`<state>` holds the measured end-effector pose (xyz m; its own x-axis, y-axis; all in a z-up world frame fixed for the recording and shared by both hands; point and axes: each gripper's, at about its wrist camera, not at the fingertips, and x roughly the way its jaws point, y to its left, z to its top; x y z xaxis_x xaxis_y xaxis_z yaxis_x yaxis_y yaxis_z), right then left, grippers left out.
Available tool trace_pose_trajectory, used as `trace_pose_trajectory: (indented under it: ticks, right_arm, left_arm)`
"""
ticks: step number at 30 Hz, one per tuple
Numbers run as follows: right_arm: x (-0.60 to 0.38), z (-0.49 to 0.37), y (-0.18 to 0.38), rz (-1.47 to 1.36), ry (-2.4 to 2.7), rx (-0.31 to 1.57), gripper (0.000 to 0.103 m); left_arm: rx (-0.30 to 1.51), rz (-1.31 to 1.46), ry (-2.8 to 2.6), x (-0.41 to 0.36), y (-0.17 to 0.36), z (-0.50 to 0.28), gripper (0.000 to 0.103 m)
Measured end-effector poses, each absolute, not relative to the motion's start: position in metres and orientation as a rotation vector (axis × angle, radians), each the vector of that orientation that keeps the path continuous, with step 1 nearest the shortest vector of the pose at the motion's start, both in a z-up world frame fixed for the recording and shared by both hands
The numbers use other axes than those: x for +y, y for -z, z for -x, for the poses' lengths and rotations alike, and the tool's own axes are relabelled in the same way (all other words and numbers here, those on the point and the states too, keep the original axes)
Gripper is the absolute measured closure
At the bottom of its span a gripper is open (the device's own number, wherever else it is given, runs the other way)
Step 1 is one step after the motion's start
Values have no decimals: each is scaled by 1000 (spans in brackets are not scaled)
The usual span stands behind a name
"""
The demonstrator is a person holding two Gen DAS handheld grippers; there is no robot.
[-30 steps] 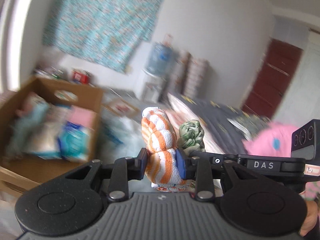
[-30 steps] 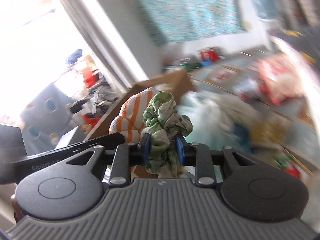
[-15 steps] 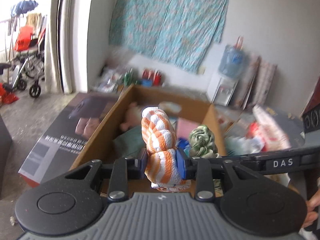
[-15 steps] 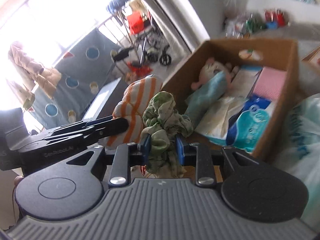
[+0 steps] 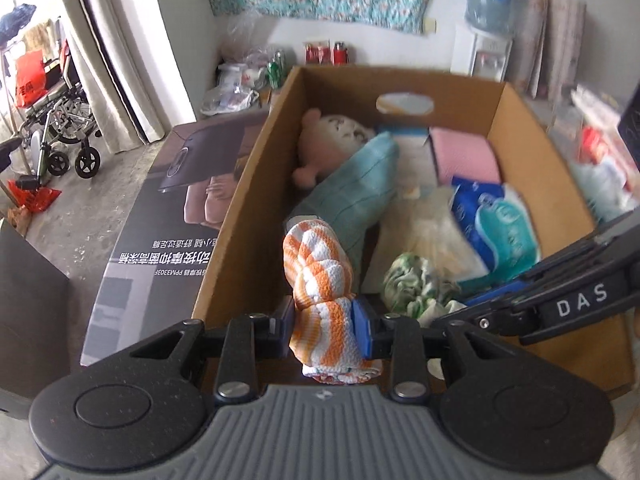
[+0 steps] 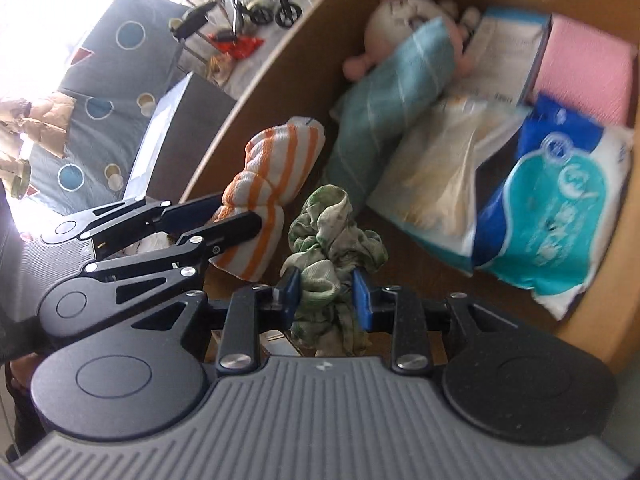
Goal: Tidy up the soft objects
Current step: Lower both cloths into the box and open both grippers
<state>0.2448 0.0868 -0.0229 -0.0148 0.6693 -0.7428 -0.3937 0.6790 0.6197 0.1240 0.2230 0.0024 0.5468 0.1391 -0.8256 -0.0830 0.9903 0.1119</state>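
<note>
The left gripper (image 5: 325, 330) is clamped on an orange-and-white striped cloth (image 5: 318, 276), its blue pads pressed into the cloth's lower part. The cloth is a rolled, knotted bundle whose long axis runs forward along the fingers, up and away from the gripper; a short end sticks out behind the pads toward the gripper body. The right gripper (image 6: 326, 294) is closed the same way on a crumpled green-and-white cloth (image 6: 334, 236), which bulges up and forward past the pads, with a loose tail below them. In the right wrist view the left gripper (image 6: 236, 216) comes in from the left, so the striped cloth (image 6: 268, 184) sits just beside the green one, to its left and a little farther forward. In the left wrist view the green cloth (image 5: 416, 282) shows to the right of the striped one, with the right gripper's arm (image 5: 560, 300) reaching in from that side.

Both cloths are held over the near end of an open cardboard box (image 5: 248, 184). Farther in lie a clear bag of pale material (image 6: 436, 172) and a blue-and-teal tissue pack (image 6: 556, 208), then a teal towel (image 5: 356, 196) lying lengthwise, and a pink folded cloth (image 5: 466, 156) on the right. At the far end a plush toy (image 5: 336, 136) rests against the left wall, partly under the towel.
</note>
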Motion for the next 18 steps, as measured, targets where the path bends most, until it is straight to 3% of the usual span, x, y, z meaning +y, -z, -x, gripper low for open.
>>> trace_pose_trajectory:
  ticks: [9,18]
  right_arm:
    - [109,-247,40,-248,-843,1397,73]
    - [98,-249,26,-267,-822,1339,62]
  left_arm:
    - [1049,-79,-153,239,18,-142,68]
    - [1021,-118,-163,234,10,-136,64]
